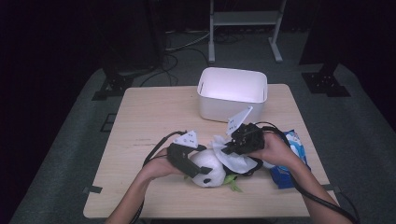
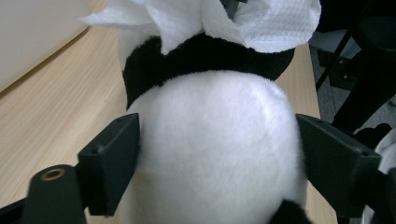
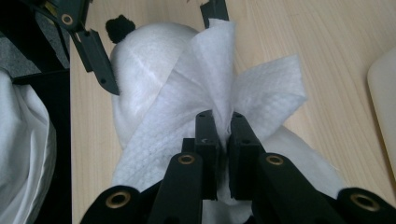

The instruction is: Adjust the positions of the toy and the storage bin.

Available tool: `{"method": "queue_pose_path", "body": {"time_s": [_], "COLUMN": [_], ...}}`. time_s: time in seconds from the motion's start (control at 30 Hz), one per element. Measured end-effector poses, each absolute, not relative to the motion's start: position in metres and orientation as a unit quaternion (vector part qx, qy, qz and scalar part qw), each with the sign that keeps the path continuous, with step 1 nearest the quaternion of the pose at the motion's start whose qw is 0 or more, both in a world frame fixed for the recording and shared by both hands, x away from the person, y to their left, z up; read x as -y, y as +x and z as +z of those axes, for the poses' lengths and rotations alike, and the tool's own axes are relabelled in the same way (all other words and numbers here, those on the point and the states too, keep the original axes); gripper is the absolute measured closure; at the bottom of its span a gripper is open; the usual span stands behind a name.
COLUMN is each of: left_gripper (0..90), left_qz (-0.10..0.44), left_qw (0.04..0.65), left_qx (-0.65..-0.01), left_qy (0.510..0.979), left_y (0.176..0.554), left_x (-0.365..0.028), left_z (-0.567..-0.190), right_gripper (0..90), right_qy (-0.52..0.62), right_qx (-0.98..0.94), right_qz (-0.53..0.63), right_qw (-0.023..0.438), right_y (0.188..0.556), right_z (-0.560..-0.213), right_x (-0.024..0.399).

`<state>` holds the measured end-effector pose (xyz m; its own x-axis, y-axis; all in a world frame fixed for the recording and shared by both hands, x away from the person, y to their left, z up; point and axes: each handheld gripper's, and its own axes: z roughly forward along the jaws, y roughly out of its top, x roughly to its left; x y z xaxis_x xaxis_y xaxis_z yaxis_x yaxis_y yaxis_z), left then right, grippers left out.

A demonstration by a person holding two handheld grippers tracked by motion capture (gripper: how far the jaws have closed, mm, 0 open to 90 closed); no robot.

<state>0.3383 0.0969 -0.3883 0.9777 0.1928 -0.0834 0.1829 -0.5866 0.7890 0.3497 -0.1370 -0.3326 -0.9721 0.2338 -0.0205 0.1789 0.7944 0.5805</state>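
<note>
- Panda toy lies on the table near its 6 o'clock edge.
- Left gripper: jaws apart either side of the toy's white body; whether the pads press cannot be told.
- Right gripper: jaws together, clamped on a white wipe draped over the toy.
- White bin at 12 o'clock, blue packet at 3 o'clock.

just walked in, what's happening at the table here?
A person works two handheld grippers on a panda plush toy lying on the table. The left gripper straddles the toy's white body. The right gripper is shut on a white wipe, draped over the toy. A white bin stands behind.
</note>
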Motion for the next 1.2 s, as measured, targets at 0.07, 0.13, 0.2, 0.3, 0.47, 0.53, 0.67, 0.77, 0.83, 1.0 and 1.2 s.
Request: {"method": "queue_pose_path", "body": {"time_s": [0.07,0.13,0.2,0.3,0.47,0.53,0.67,0.77,0.83,1.0,1.2], "left_gripper": [14.2,11.5,9.1,5.2,0.0,0.0,5.7,14.6,18.9,22.0,22.8], "left_qz": [0.004,0.003,-0.001,-0.011,-0.006,-0.006,-0.017,-0.019,-0.016,-0.001,0.021], "left_qw": [0.441,0.438,0.432,0.426,0.409,0.406,0.418,0.420,0.419,0.416,0.428], "left_qx": [-0.106,-0.108,-0.110,-0.115,-0.108,-0.110,-0.109,-0.111,-0.110,-0.109,-0.113], "left_qy": [0.891,0.893,0.895,0.897,0.906,0.907,0.902,0.901,0.901,0.903,0.897], "left_y": [0.339,0.339,0.340,0.342,0.342,0.343,0.346,0.347,0.347,0.343,0.340], "left_x": [-0.100,-0.101,-0.102,-0.102,-0.097,-0.096,-0.101,-0.103,-0.103,-0.107,-0.116], "left_z": [-0.389,-0.390,-0.393,-0.399,-0.412,-0.414,-0.417,-0.415,-0.413,-0.399,-0.383], "right_gripper": [83.6,83.6,83.6,83.6,83.5,83.5,83.5,83.3,83.3,83.3,83.3], "right_qy": [0.110,0.113,0.113,0.114,0.117,0.118,0.117,0.119,0.118,0.089,0.089], "right_qx": [-0.946,-0.946,-0.946,-0.947,-0.946,-0.946,-0.946,-0.945,-0.944,-0.950,-0.944], "right_qz": [0.300,0.301,0.299,0.296,0.296,0.298,0.298,0.300,0.305,0.295,0.312], "right_qw": [0.047,0.046,0.049,0.049,0.052,0.053,0.054,0.056,0.051,0.053,0.060], "right_y": [0.350,0.350,0.350,0.351,0.353,0.354,0.354,0.353,0.353,0.345,0.345], "right_z": [-0.333,-0.334,-0.335,-0.335,-0.336,-0.337,-0.338,-0.336,-0.335,-0.334,-0.326], "right_x": [0.137,0.138,0.138,0.138,0.137,0.137,0.137,0.136,0.134,0.116,0.111]}}
